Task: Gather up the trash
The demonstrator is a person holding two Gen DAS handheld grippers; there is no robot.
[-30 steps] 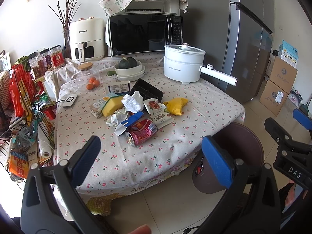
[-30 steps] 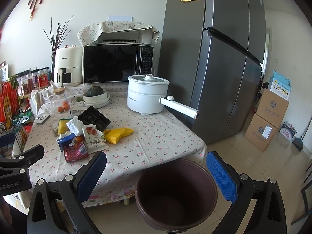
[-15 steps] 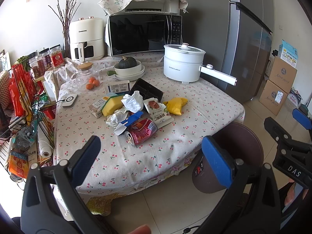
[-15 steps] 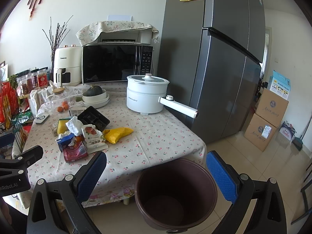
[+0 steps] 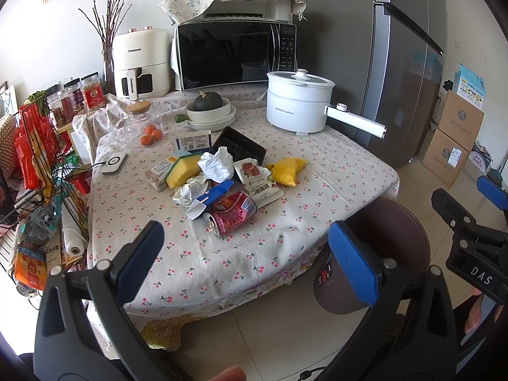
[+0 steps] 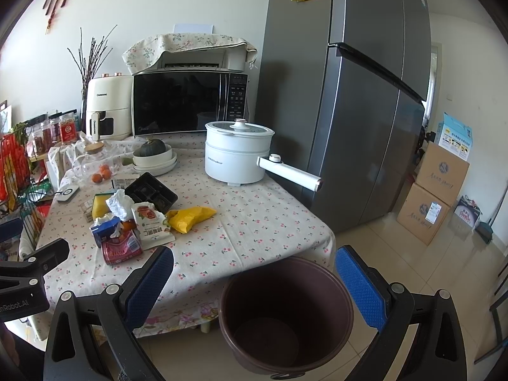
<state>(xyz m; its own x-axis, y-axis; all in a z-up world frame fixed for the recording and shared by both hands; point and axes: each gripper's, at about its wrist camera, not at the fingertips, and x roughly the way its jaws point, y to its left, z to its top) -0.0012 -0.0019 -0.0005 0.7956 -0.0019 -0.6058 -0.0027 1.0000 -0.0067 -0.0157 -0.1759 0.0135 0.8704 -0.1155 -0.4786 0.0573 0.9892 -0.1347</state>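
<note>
Left wrist view: almost nothing differs from a second ago; the left gripper (image 5: 244, 254) hangs short of the worktop (image 5: 333, 171), jaws wide apart, empty. The right gripper (image 6: 254, 282) likewise holds its place over the brown bin (image 6: 285, 314), jaws spread, empty. Judgement: collection has not begun; the bin interior looks bare.

Trash, clustered mid-worktop: crushed red can (image 5: 230, 214) nearest the edge, blue carton (image 5: 209, 197), crumpled tissue (image 5: 216, 165), snack packet (image 5: 257, 181), yellow wrapper (image 5: 285, 171), black tray (image 5: 239, 147).

Legible writing: "CHANGHONG" on the air fryer (image 5: 139, 60); "DAS" on the right gripper's body; "nRobot.AI", cut off, on the left gripper's body in the right wrist view. Packet and pot lettering too small to read.
</note>
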